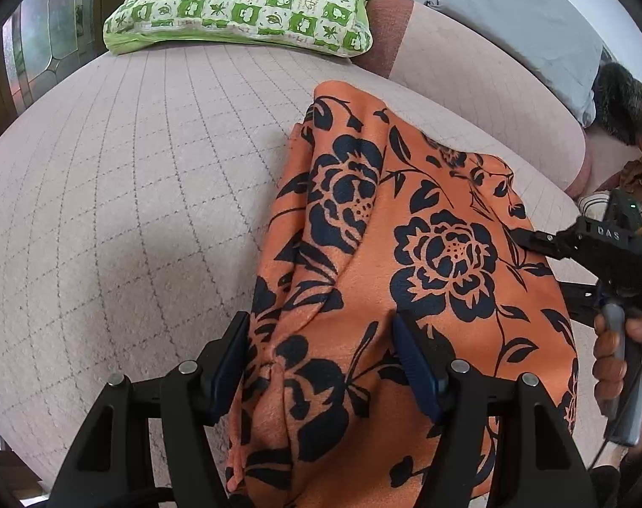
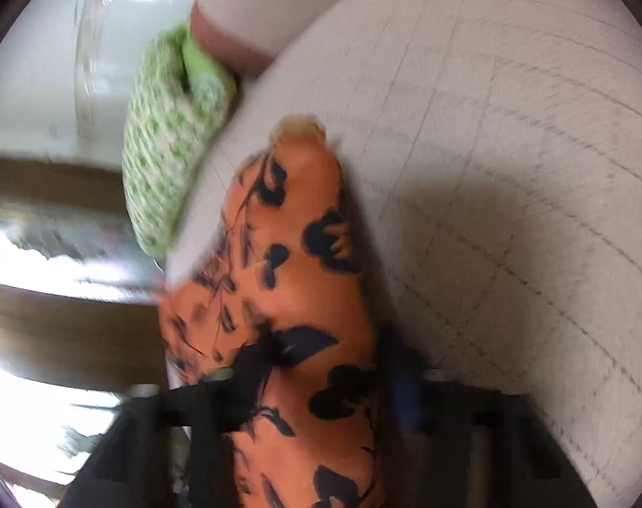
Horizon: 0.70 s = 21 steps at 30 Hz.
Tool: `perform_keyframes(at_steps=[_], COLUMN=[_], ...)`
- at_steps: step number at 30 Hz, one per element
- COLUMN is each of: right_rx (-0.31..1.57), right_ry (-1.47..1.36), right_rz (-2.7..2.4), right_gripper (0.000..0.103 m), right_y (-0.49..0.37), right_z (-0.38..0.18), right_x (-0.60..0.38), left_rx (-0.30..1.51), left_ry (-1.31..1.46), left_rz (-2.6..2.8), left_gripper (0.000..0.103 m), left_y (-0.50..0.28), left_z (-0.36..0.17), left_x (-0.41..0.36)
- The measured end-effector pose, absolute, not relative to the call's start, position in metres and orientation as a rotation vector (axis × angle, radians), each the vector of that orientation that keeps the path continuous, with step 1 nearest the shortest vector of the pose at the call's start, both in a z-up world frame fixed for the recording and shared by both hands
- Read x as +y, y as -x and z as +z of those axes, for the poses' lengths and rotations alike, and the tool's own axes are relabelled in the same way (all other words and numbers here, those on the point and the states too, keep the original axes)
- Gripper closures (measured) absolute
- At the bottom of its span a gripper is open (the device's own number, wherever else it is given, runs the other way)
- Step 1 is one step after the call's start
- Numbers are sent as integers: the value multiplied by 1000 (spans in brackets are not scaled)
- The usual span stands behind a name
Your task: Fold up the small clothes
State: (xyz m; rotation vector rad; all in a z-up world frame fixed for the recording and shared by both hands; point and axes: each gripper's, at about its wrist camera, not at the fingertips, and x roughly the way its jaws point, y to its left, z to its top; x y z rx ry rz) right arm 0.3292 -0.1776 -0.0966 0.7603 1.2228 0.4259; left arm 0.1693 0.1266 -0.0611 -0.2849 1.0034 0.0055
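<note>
An orange cloth with a black flower print [image 1: 405, 220] lies crumpled on a pale quilted cushion [image 1: 130, 190]. My left gripper [image 1: 323, 355] stands open over its near end. The left pad sits at the cloth's edge, the right pad rests on top, and a raised fold runs between them. My right gripper [image 1: 528, 239], held by a hand [image 1: 613, 351], meets the cloth's right edge. In the blurred right wrist view, my right gripper [image 2: 321, 376] is shut on a bunch of the cloth [image 2: 304, 220] that fills the gap between its fingers.
A green and white patterned pillow [image 1: 244, 4] lies at the far end of the cushion and is also in the right wrist view [image 2: 168, 161]. A pink backrest [image 1: 469, 72] and a grey pillow [image 1: 532, 12] stand at the back right. Bare quilted surface stretches left of the cloth.
</note>
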Motion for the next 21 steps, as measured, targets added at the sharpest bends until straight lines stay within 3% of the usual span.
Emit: perform_keyframes(at_steps=[2,5,10,16,21], right_rx=[1178,1094,977,1132,1136], right_ry=[-645,-463,-318,-268,-263], right_rz=[399,294,403,519,511], right_gripper=[56,40,38,34,31], right_y=[-319,-298,-244,-223,-222], right_z=[-76,-39,16,-18,-20], right_x=[-171,-169,-148,-110,-113], left_rx=[1000,993,994,989,921], left_ry=[286,268,280,283,308], left_rz=[10,23,18,9,21], left_gripper=[33,33,33,33,34], left_y=[-170,-168,-167,-161,-148], left_z=[-62,-62,-63,-60,-45], left_x=[127,125,125,128,142])
